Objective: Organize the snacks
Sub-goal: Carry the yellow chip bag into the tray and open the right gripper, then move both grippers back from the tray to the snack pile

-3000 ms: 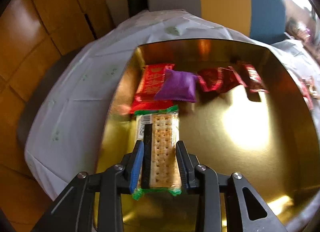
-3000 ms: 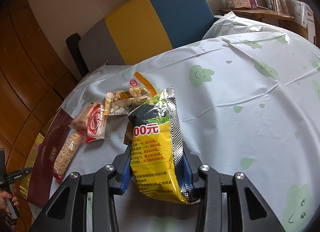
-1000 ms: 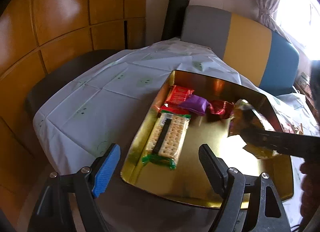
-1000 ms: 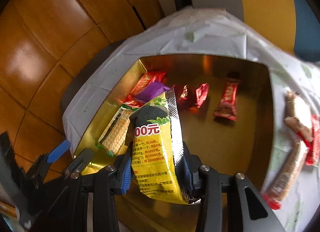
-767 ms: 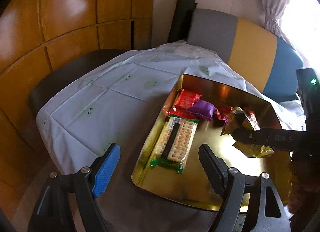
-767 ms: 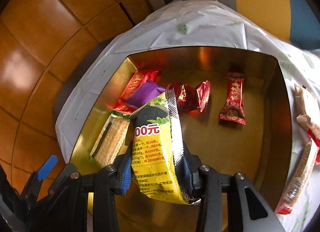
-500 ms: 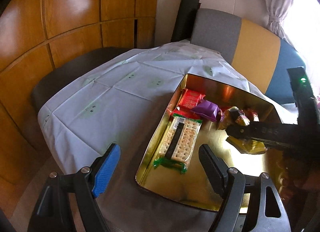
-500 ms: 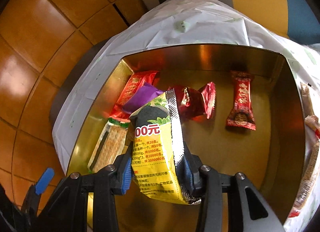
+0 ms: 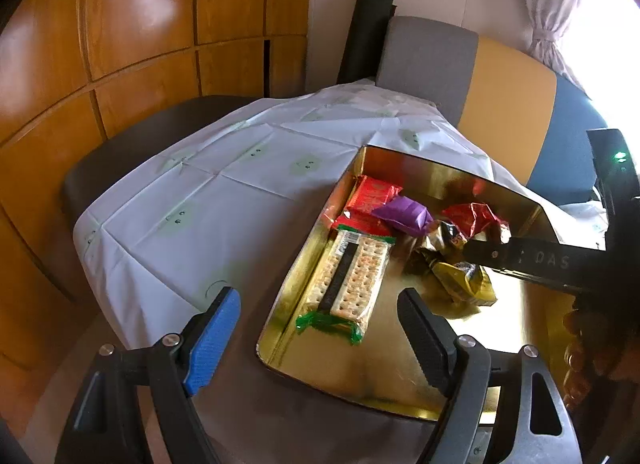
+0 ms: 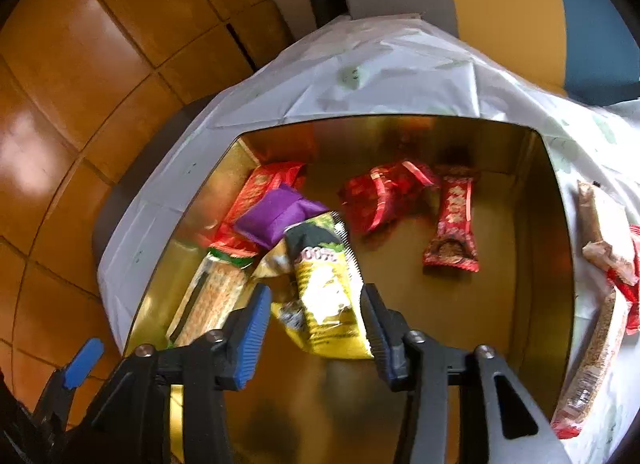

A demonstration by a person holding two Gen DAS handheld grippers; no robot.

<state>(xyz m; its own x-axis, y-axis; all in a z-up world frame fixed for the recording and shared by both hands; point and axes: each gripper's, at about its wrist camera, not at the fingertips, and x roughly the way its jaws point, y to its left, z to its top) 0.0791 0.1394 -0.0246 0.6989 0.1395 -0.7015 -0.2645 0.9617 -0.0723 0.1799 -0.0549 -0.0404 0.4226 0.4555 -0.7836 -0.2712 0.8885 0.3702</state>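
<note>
Right gripper is pointed down into the gold tray with the yellow snack bag sitting between its pads. The jaws are closing on it, and both pads look to be pressing against the bag's sides. The bag's far end is tipped forward and down toward the tray floor, and it's a bit blurred. From the left wrist view it looks crumpled and low, right beside the cracker pack.

Left gripper hangs over the near edge of the tray with its jaws spread wide and nothing between them. The person's hand shows at the right edge of that view, behind the right gripper's black body.

Other stuff in the tray:
- the cracker pack lies along the left wall
- a flat red pack sits in the far left corner with a purple pouch lying on top of it
- a crinkly red packet lies near the back wall
- a red bar lies just beside that packet

Outside the tray on the right, a few more snacks wait on the table, which is covered with a white cloth. Behind it there's a grey, yellow and blue chair.
</note>
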